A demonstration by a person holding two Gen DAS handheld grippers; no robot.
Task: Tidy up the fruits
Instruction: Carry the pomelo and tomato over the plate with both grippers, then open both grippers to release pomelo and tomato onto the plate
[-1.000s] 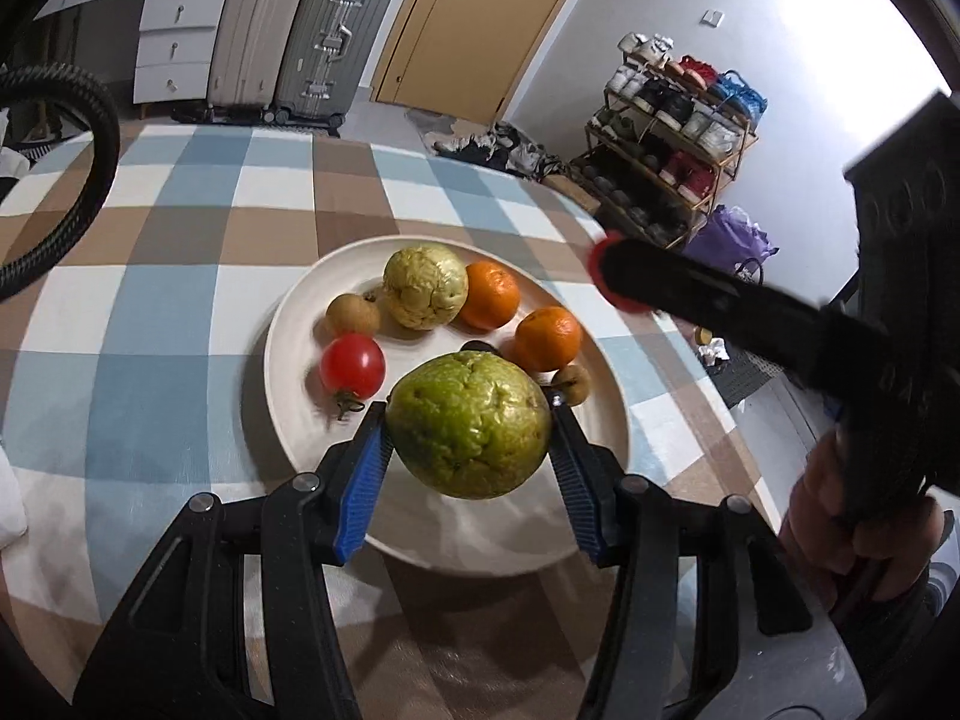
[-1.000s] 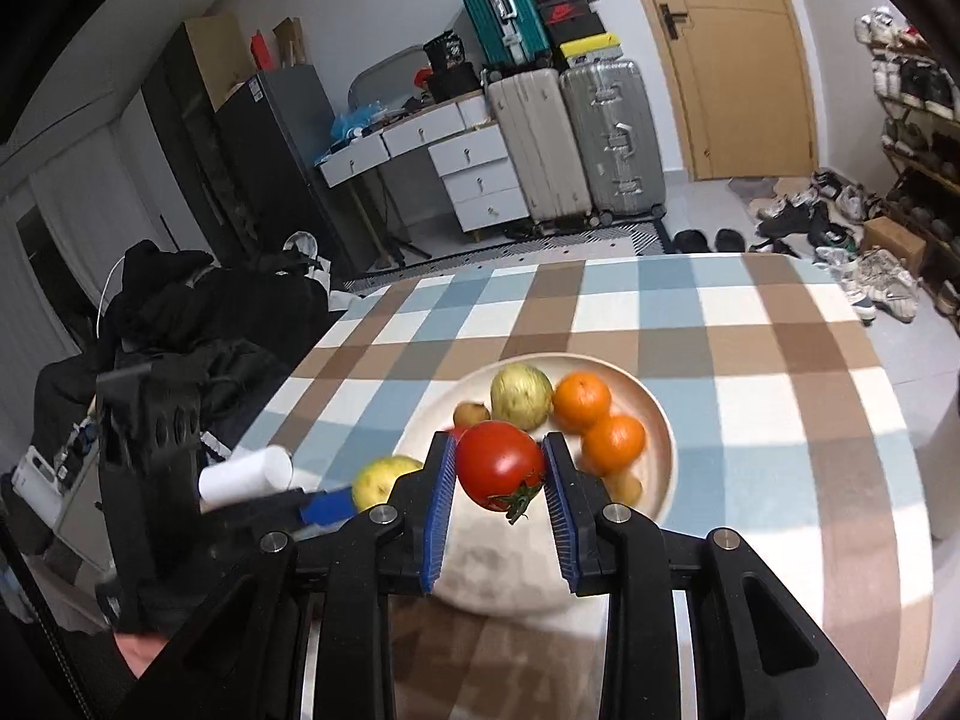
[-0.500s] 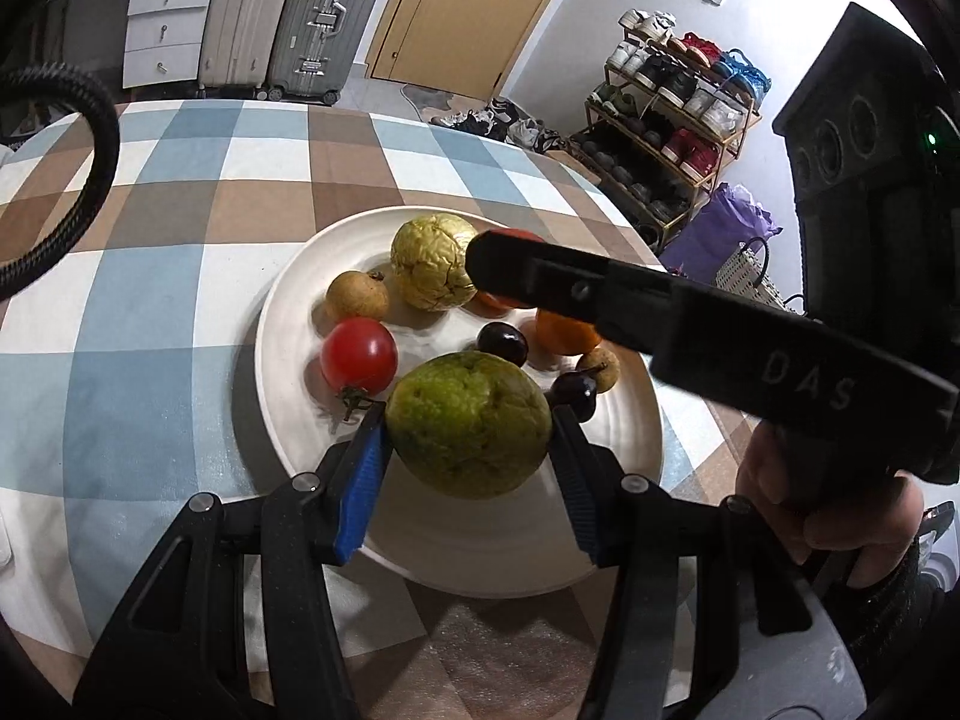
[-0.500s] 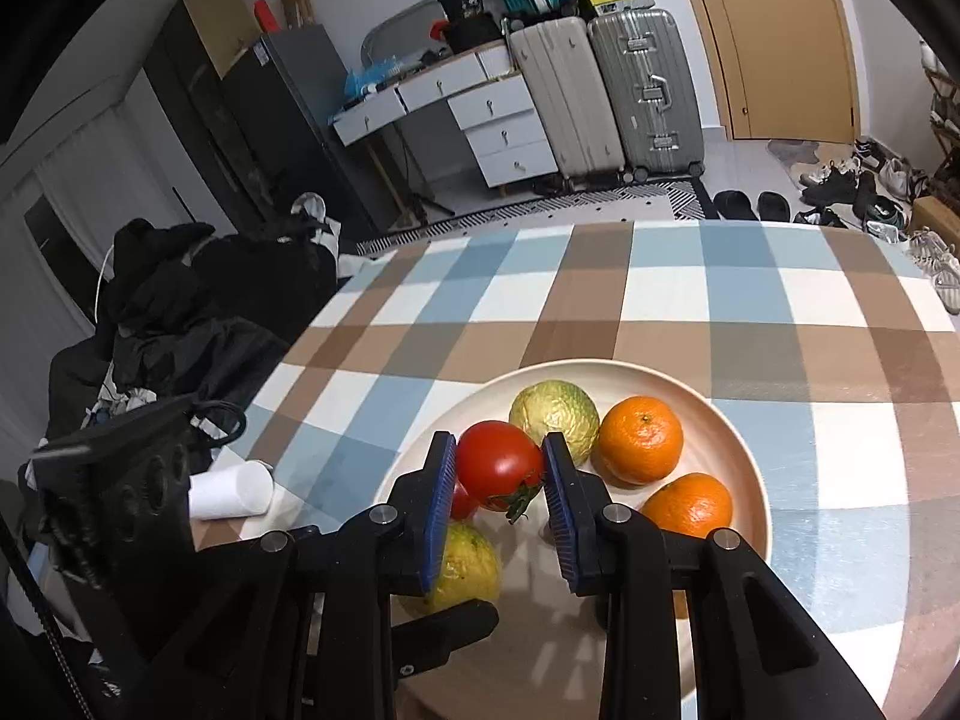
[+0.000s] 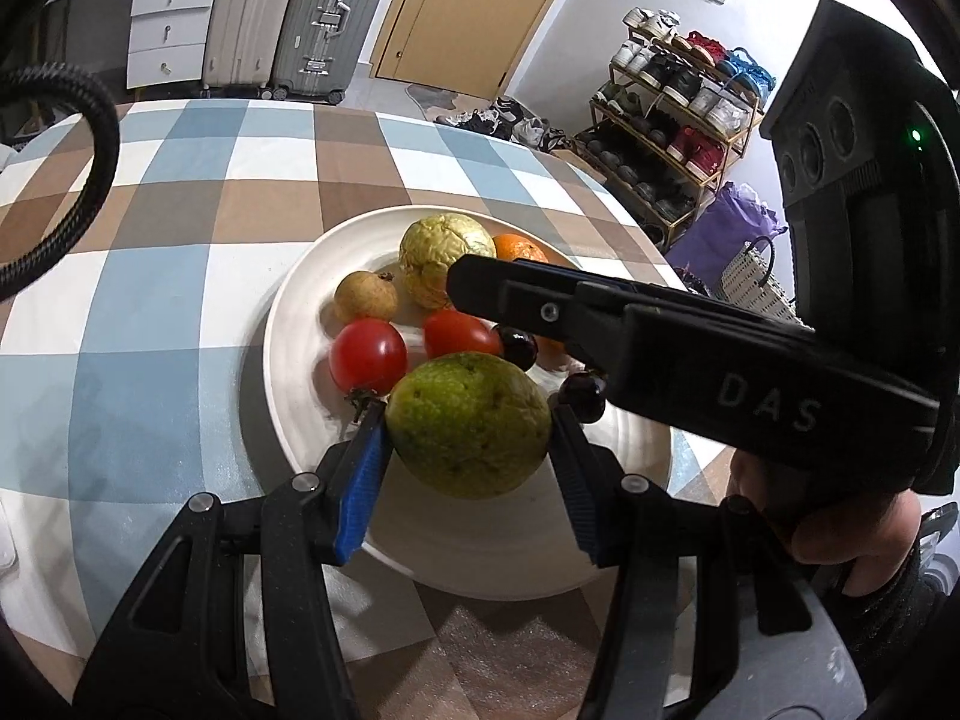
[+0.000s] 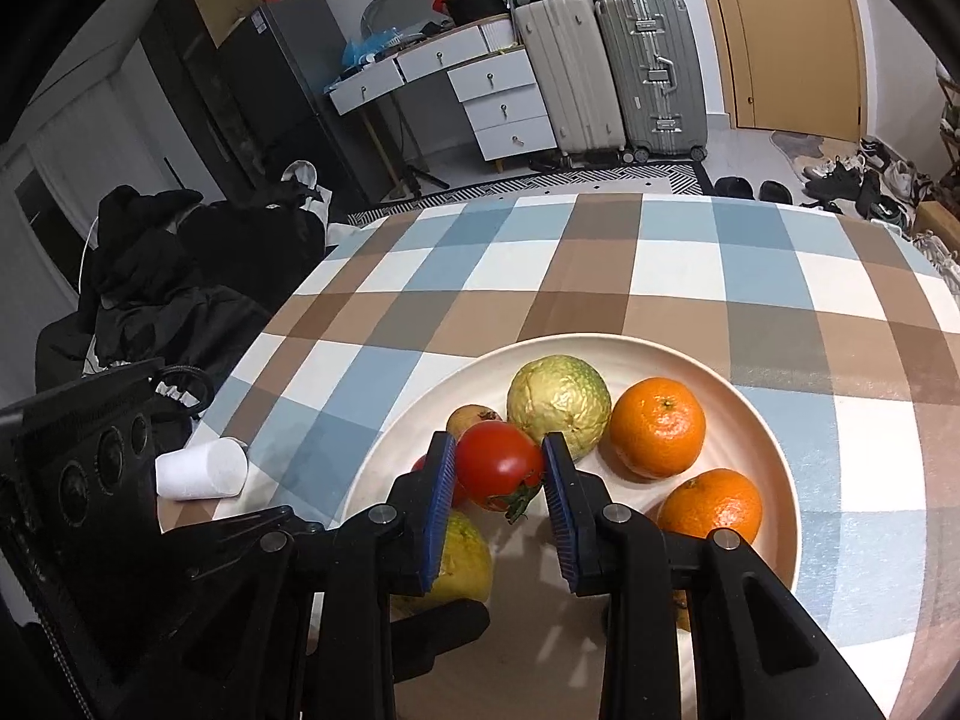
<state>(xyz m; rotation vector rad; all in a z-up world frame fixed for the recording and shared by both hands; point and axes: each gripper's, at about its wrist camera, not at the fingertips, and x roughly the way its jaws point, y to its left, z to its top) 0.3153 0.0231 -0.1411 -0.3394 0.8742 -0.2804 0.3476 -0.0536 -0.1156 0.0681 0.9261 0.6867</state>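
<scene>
My left gripper (image 5: 468, 456), low in the left wrist frame, pinches a round green guava (image 5: 468, 425) between its blue pads, just over the near part of the round cream plate (image 5: 288, 324) on the checked blue, brown and white tablecloth (image 5: 150, 276). My right gripper (image 6: 498, 468), lower centre of the right wrist frame, clamps a red tomato with a green stem (image 6: 499, 464) above the plate's left side, beside a wrinkled yellow-green fruit (image 6: 558, 402). Two oranges (image 6: 657, 426) sit right of it, and a second red tomato (image 5: 368, 355) rests on the plate's left
</scene>
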